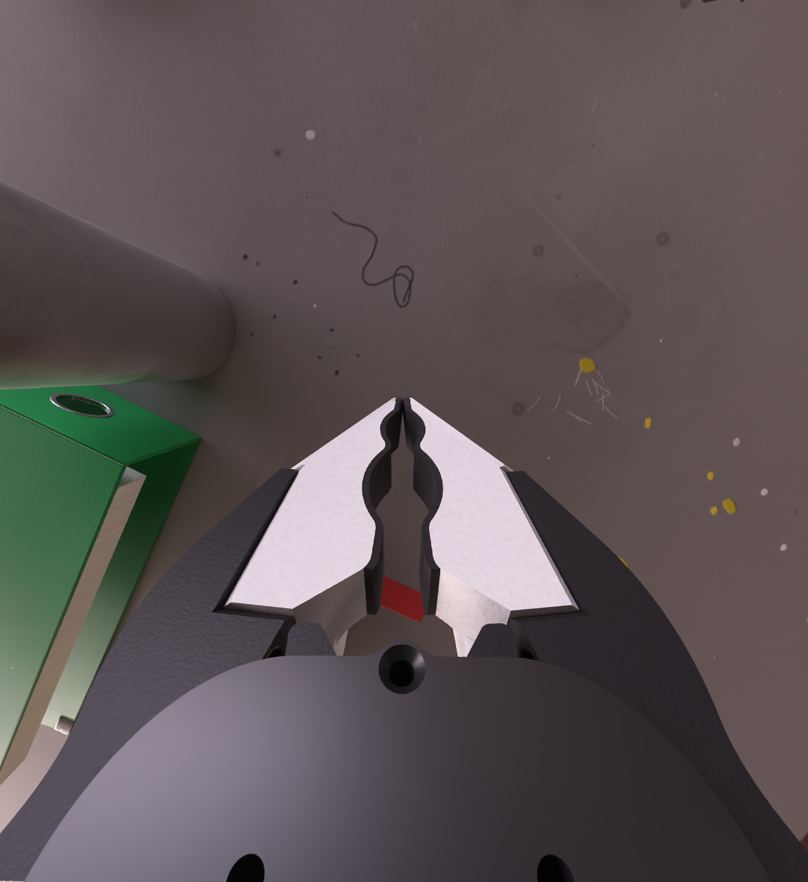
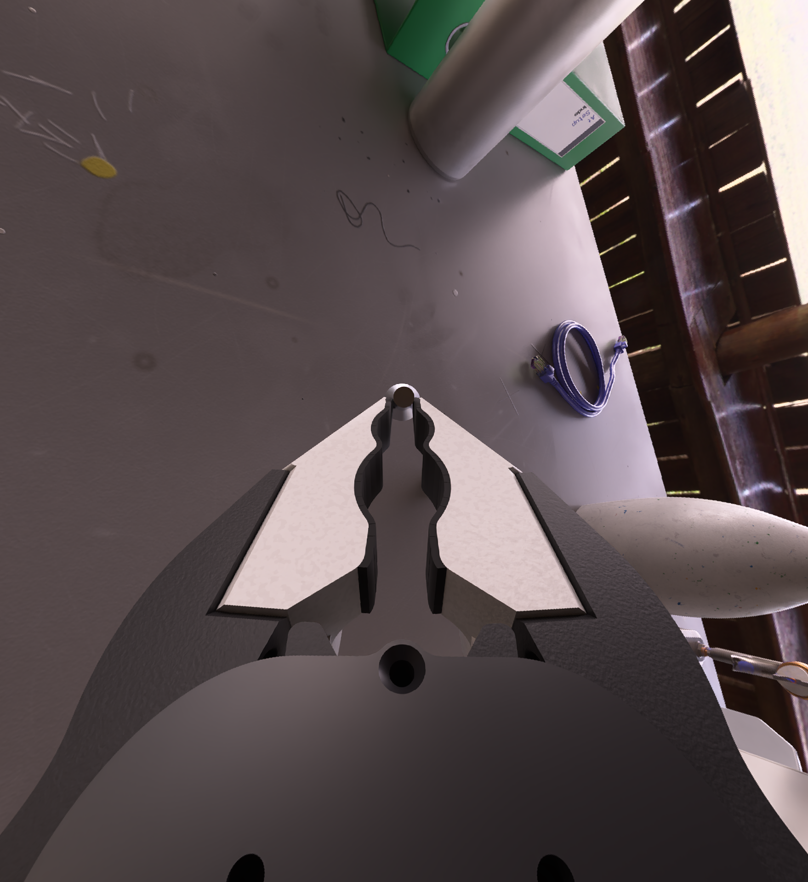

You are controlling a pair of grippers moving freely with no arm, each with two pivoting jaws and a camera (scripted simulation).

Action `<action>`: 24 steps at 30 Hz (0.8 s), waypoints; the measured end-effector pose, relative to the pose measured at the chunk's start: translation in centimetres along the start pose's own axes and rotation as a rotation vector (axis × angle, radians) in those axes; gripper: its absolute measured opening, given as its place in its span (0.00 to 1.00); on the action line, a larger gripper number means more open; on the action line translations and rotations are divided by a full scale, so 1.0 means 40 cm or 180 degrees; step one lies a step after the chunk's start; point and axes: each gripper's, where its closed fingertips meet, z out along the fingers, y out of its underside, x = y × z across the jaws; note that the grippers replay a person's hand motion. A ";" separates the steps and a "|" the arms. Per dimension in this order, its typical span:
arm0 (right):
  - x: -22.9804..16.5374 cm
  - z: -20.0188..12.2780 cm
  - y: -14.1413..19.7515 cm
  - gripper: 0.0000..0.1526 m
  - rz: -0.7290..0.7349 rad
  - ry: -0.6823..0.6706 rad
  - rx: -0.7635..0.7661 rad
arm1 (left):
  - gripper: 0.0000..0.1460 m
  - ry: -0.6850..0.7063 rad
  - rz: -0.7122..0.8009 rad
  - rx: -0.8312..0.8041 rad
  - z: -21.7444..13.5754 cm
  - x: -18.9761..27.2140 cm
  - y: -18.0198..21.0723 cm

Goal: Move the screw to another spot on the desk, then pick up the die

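In the right wrist view my right gripper [image 2: 402, 403] is shut on a small silver screw [image 2: 402, 396], pinched at the very fingertips over the grey desk [image 2: 201, 310]. I cannot tell how high it is above the desk. In the left wrist view my left gripper [image 1: 402, 403] is shut and empty, its tips touching over the desk [image 1: 488, 191]. A small red patch [image 1: 399, 596] shows low in the gap between the left fingers, under the gripper. I cannot tell whether it is the die. No die shows clearly in either view.
A green binder [image 1: 44, 525] and a thick grey post [image 1: 82, 305] stand left of the left gripper; both also show in the right view, binder [image 2: 416, 43], post [image 2: 488, 95]. A coiled blue cable [image 2: 579, 367], a white pin-shaped object [image 2: 707, 558] and the desk's edge [image 2: 631, 382] lie right.
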 end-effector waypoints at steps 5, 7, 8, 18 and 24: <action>0.000 0.003 -0.001 0.05 -0.0013 0.0017 0.0002 | 0.00 -0.0003 -0.0002 0.0001 0.000 0.000 0.000; -0.001 0.004 -0.002 0.05 -0.0009 0.0014 0.0006 | 0.00 -0.0002 0.0000 0.0000 0.000 0.000 0.000; -0.002 0.005 -0.002 0.05 -0.0010 0.0011 0.0004 | 0.00 -0.0003 -0.0002 0.0002 0.000 0.000 0.000; -0.008 0.013 -0.001 0.05 -0.0021 -0.0012 -0.0011 | 0.00 0.0000 -0.0002 0.0008 -0.001 0.000 0.000; -0.015 0.020 0.006 0.05 -0.0008 -0.0034 -0.0039 | 0.00 -0.0004 0.0000 0.0005 -0.001 0.000 0.000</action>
